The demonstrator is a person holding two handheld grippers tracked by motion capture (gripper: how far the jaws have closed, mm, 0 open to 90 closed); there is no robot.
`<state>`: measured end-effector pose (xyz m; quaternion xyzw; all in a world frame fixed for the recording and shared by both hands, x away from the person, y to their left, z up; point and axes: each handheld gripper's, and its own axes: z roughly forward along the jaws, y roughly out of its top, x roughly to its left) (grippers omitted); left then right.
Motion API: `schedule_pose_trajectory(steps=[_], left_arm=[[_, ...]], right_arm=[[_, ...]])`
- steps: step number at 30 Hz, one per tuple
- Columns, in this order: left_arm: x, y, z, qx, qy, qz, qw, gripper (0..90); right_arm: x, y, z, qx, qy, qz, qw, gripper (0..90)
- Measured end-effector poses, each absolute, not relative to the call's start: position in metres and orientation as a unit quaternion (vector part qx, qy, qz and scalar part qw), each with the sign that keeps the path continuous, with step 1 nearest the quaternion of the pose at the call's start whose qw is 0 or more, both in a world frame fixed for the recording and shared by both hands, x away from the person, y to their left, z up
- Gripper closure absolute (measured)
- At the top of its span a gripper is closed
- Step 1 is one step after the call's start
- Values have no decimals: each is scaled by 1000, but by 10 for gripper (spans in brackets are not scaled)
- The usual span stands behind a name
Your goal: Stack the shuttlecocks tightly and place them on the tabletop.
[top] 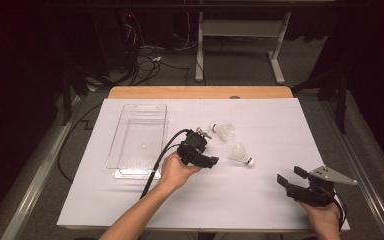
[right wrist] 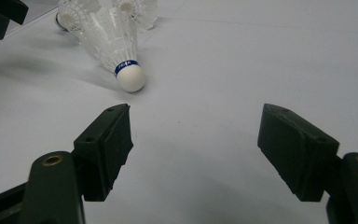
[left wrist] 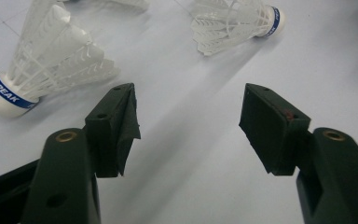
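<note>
Two white feather shuttlecocks lie on the white sheet. The far shuttlecock (top: pixel 224 131) (left wrist: pixel 51 56) has its cork toward my left gripper. The near shuttlecock (top: pixel 241 155) (left wrist: pixel 233 21) (right wrist: pixel 116 44) has its blue-banded cork pointing away to the right. My left gripper (top: pixel 211 148) (left wrist: pixel 189 126), held in a hand at the table's middle, stands open just short of both, with bare sheet between its jaws. At the front right corner my right gripper (top: pixel 290 176) (right wrist: pixel 196 144) is open too, with nothing in it, and faces the near shuttlecock from a distance.
A clear plastic tray (top: pixel 111 150) lies empty to the left of the left hand. The white sheet (top: pixel 260 205) covers a wooden table (top: pixel 200 92). Beyond the table are cables and a desk frame on the floor. Feathers of another shuttlecock (right wrist: pixel 137 9) show behind the near one.
</note>
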<state>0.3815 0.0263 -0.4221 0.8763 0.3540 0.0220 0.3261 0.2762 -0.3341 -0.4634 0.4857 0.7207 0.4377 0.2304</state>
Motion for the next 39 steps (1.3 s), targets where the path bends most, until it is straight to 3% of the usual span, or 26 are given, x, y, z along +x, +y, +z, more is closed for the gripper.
schedule_pose_trajectory(steps=[39], left_arm=[[362,47,-431,868,358,23,343,306]], right_arm=[[276,-334,-463,486,721,438,230,263]])
